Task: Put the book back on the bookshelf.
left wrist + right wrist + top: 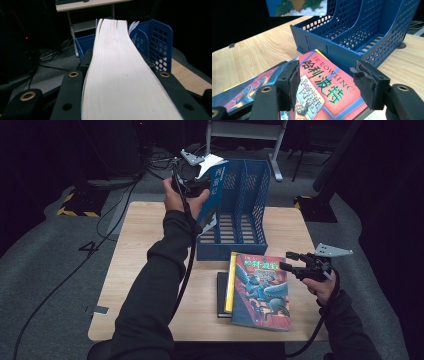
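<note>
High view: left tongs [192, 187] clamp a blue book [214, 195], held tilted over the left end of the blue file rack [255, 205], at the far side of the surface [145, 250]. Right tongs [292, 261] hover at the right edge of a stack of books — a colourful paperback [261, 290] on top, a yellow-edged book [230, 285] under it, a dark book [221, 295] at the bottom. The stack lies just in front of the rack.

Left gripper view: the blue book's white page edge [120, 75] runs straight out between the black jaws, both pressed against it — firm grip. Rack [160, 45] sits right behind, dividers visible.

Right gripper view: right tongs [325, 82] stand open, moderately wide, nothing between the pads. Paperback cover [324, 87] lies below them, rack [362, 30] just beyond it, blue book's cover [297, 7] above the rack's far end.
</note>
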A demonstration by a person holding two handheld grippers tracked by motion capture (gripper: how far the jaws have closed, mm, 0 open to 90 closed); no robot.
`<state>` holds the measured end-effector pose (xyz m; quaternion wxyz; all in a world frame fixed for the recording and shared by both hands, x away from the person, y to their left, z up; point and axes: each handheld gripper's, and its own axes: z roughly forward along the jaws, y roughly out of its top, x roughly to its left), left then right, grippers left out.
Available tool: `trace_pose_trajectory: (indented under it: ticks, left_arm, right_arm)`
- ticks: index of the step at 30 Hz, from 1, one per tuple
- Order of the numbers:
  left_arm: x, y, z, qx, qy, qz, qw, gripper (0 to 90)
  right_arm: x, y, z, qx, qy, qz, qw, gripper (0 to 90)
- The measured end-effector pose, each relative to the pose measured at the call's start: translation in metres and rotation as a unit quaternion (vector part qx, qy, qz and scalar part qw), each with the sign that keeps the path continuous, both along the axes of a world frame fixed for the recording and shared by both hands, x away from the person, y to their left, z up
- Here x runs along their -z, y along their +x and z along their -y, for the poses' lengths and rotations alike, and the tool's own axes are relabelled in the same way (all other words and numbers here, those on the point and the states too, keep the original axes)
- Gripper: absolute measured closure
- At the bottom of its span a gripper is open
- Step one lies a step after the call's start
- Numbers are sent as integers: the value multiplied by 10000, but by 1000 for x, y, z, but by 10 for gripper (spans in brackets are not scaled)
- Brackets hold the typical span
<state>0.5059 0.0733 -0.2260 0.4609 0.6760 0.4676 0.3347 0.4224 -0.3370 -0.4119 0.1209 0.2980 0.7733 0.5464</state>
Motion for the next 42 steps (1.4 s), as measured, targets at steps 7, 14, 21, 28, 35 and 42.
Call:
trace_pose_trajectory:
  ticks: [7, 14, 21, 28, 35, 42]
  left_arm:
    - [3, 13, 4, -490, -192, 1, 9986, 608]
    - [4, 19, 7, -528, -132, -25, 9985, 608]
    - [8, 37, 18, -724, -252, -137, 9970, 608]
    - [9, 49, 16, -909, -247, -159, 9954, 608]
    - [9, 59, 25, -870, -199, -73, 9960, 607]
    - [11, 73, 27, -1107, -491, -142, 9925, 607]
  right_arm:
    - [4, -1, -7, -71, -135, -39, 9999, 388]
    - [6, -3, -9, -141, -203, -26, 9997, 387]
    - [5, -5, -13, -206, -228, 6, 9995, 388]
    - [8, -5, -14, -232, -256, -44, 9994, 389]
    - [9, -5, -16, -247, -287, -42, 9993, 389]
    - [12, -4, -17, -282, -304, -92, 9991, 390]
